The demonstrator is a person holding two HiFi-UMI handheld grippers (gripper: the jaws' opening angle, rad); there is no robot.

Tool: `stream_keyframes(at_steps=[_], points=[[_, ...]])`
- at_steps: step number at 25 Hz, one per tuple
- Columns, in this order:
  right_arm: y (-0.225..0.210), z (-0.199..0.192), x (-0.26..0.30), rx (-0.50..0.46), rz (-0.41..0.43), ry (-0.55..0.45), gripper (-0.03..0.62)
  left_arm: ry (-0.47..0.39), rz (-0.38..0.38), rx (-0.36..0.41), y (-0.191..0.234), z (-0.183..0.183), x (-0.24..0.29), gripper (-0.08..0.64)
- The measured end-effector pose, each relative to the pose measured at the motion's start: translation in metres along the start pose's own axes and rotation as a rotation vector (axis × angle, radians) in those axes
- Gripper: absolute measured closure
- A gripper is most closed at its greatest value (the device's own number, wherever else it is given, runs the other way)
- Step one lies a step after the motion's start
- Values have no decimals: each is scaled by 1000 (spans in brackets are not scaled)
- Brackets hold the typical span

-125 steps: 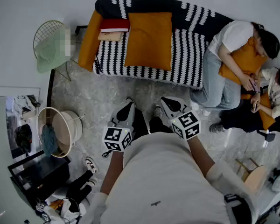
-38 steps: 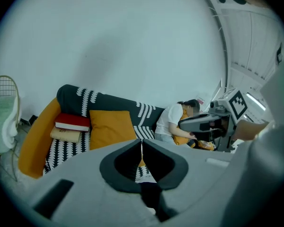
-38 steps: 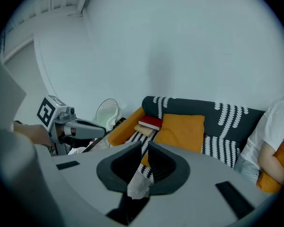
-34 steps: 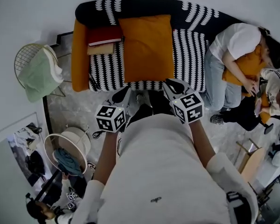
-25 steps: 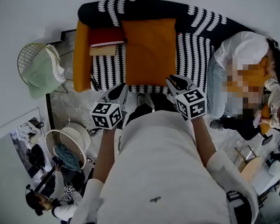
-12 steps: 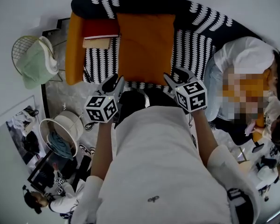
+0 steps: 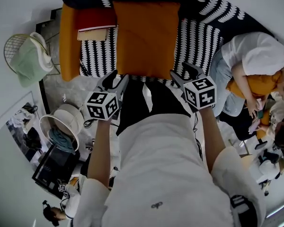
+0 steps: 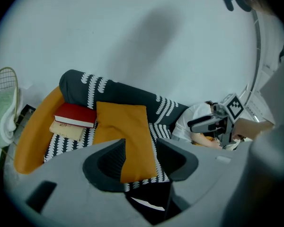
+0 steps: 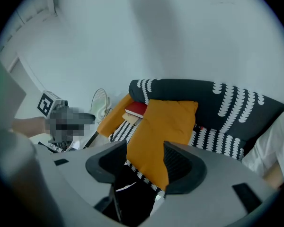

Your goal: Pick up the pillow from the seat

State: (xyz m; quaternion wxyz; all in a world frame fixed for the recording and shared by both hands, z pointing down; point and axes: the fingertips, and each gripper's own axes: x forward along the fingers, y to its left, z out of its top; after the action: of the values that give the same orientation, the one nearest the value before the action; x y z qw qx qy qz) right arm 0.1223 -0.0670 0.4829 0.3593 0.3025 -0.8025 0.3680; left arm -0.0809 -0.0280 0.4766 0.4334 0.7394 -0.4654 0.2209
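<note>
Closer now, left gripper [image 7: 117,78] and right gripper [image 7: 181,73] hover by the pillow's [image 7: 146,37] near corners, fingers spreading, empty.

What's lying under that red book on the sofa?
A tan book lies under the red book, its front edge sticking out. Both rest on the striped seat beside the orange pillow. Most of the tan book's cover is hidden.

Head view: overhead, steeply down. Both gripper views: low, facing sofa [image 7: 194,37], close. All share pillow [image 7: 144,37].
</note>
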Motion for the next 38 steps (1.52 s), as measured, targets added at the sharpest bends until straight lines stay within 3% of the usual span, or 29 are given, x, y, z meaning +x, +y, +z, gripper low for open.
stream_keyframes(at_steps=[5,9,16,21,30,38], points=[[-13,-6,19,32,-28,17,348,42,-31,24,16,-2,30,344],[-17,-16,46,111,-14,37,317,85,-46,50,33,-8,57,308],[-33,-46,91,165,-48,66,268,172,-53,91,64,-36,96,250],[-49,-78,124,169,-71,118,235,201,-37,89,92,-58,120,209],[-92,-104,174,230,-181,123,155,301,-42,93,132,-96,169,84],[-110,-121,202,217,-200,147,126,366,-24,70,164,-117,198,-8]])
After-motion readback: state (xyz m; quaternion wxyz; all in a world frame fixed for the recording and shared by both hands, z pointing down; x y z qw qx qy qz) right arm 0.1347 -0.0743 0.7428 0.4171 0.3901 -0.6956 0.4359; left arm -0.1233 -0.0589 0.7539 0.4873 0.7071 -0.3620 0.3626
